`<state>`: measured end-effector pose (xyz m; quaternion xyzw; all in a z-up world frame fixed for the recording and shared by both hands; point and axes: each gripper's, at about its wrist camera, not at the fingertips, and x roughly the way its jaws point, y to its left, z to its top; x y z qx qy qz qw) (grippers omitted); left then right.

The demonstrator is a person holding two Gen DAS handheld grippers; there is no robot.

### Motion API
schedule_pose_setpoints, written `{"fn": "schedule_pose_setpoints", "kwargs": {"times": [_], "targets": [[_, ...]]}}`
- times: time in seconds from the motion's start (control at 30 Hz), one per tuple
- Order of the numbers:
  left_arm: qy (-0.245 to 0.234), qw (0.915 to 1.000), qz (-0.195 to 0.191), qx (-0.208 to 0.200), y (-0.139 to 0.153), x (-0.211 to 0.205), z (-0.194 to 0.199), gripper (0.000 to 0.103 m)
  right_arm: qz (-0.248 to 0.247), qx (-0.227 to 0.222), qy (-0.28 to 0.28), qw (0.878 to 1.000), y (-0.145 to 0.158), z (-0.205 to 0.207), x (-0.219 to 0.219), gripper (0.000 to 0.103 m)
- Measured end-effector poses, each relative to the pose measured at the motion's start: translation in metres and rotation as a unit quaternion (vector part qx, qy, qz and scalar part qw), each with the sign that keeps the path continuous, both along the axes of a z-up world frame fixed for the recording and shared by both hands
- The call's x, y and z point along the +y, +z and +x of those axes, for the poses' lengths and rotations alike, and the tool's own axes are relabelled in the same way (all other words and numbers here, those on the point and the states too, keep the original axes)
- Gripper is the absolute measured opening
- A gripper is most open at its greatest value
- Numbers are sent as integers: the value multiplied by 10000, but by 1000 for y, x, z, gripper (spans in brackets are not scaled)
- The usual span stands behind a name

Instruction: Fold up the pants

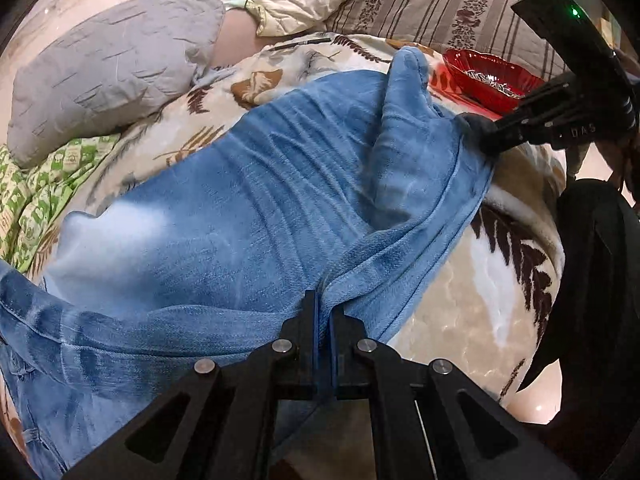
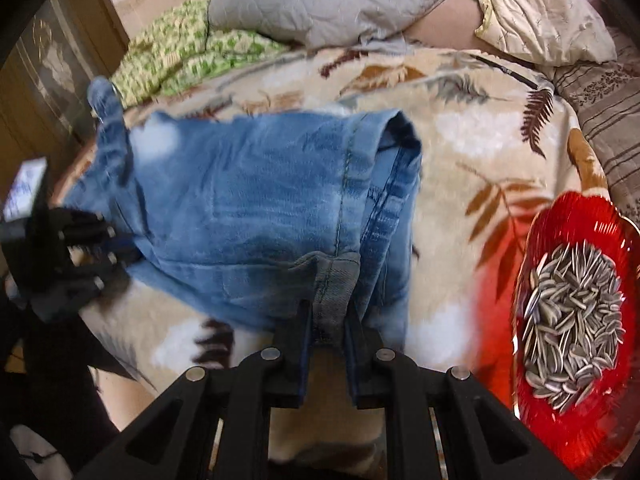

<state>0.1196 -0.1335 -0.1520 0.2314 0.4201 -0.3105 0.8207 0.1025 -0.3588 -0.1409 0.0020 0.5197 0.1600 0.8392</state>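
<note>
Left wrist view: the jeans (image 1: 248, 216) fill the middle of the frame, light blue denim with faded patches, spread over a leaf-print blanket (image 1: 460, 292) on the bed. A loose fold stands up at upper right. The left gripper (image 1: 325, 300), at bottom centre, has its fingers nearly closed, pinching a ridge of denim at the jeans' edge. The right gripper (image 1: 476, 132), at right, bites the cloth's far edge; how wide it stands cannot be told here. Letters reading "DAS" show on its body. A red dish (image 1: 472, 68) sits beyond it.

Right wrist view: the jeans (image 2: 248, 216) lie doubled across the centre, seam and hem showing at right. The right gripper (image 2: 330, 320), bottom centre, clamps a thick grey-blue hem between slightly parted fingers. The left gripper (image 2: 120, 248), blurred at left, meets the jeans' edge. The red dish (image 2: 616, 240) at right holds striped seeds (image 2: 572, 320).
</note>
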Motion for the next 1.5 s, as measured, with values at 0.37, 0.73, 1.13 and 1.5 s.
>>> {"fn": "schedule_pose_setpoints", "kwargs": {"times": [0.37,0.73,1.13,1.5], "targets": [[401,9982,-411,-165,32,16,-11,96,-242,-468,-424,9977,38,-19,-17,85],[1197,9885,-911,-130,65,104,-3,96,-214,-751,-35,9969,74,-20,10,85],[3239,9231,-2036,405,113,278,70,102,398,-1122,1355,9836,87,24,159,85],[3590,9138,-1640,956,124,275,187,103,847,-775,1644,9797,38,66,275,85]]}}
